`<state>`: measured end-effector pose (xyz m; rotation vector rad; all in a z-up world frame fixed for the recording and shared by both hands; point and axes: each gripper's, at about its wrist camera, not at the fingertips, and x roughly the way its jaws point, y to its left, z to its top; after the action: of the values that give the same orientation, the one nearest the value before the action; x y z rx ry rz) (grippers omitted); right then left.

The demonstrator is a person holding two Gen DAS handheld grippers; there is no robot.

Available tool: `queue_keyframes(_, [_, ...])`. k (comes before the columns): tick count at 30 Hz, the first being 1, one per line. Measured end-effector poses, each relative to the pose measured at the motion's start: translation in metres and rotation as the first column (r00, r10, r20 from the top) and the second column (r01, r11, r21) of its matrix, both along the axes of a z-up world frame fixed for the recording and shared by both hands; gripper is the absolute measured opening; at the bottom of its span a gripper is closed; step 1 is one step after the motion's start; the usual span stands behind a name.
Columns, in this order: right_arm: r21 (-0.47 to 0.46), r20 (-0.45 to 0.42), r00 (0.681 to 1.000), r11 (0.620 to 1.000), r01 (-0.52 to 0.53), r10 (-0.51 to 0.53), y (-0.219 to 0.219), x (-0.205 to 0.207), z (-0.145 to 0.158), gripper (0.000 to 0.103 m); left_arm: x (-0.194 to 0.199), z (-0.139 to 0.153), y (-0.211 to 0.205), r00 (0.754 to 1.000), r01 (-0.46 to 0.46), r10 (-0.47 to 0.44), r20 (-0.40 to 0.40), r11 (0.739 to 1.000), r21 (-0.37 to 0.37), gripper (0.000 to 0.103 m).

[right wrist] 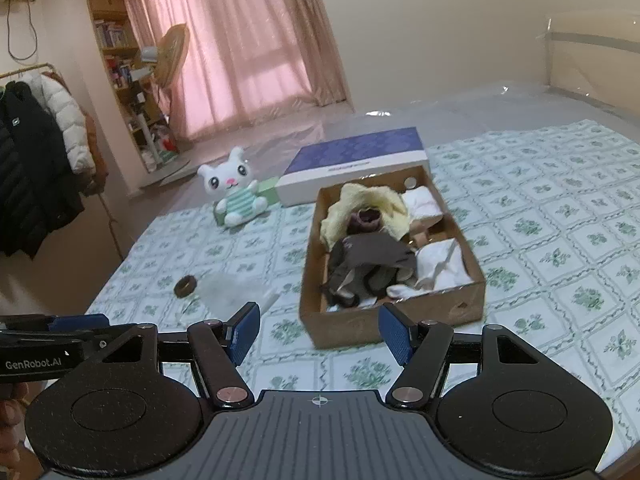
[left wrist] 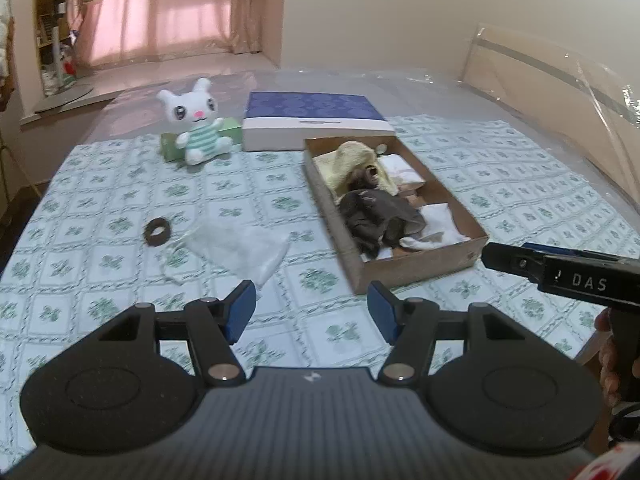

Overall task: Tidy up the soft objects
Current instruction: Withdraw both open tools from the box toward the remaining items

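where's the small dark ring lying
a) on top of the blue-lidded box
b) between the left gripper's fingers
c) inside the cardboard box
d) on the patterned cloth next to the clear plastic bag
d: the dark ring lies flat on the patterned cloth, just left of the clear plastic bag, outside the cardboard box.

Pink curtains (right wrist: 248, 40), bookshelf (right wrist: 116, 48), cream walls (left wrist: 400, 8)
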<state>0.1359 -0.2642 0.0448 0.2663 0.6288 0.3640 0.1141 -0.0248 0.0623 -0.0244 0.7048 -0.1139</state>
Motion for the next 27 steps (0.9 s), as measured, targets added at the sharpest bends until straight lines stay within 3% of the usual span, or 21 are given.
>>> queue_keyframes(27, [-0.035,-0.054,0.987,0.988,-0.151,0.149,0.059,-0.006,-0.017,0.066,-0.027,-0.023,0.054,0.988,-0.140,0.143,-0.060,0.989,0.054,0.059])
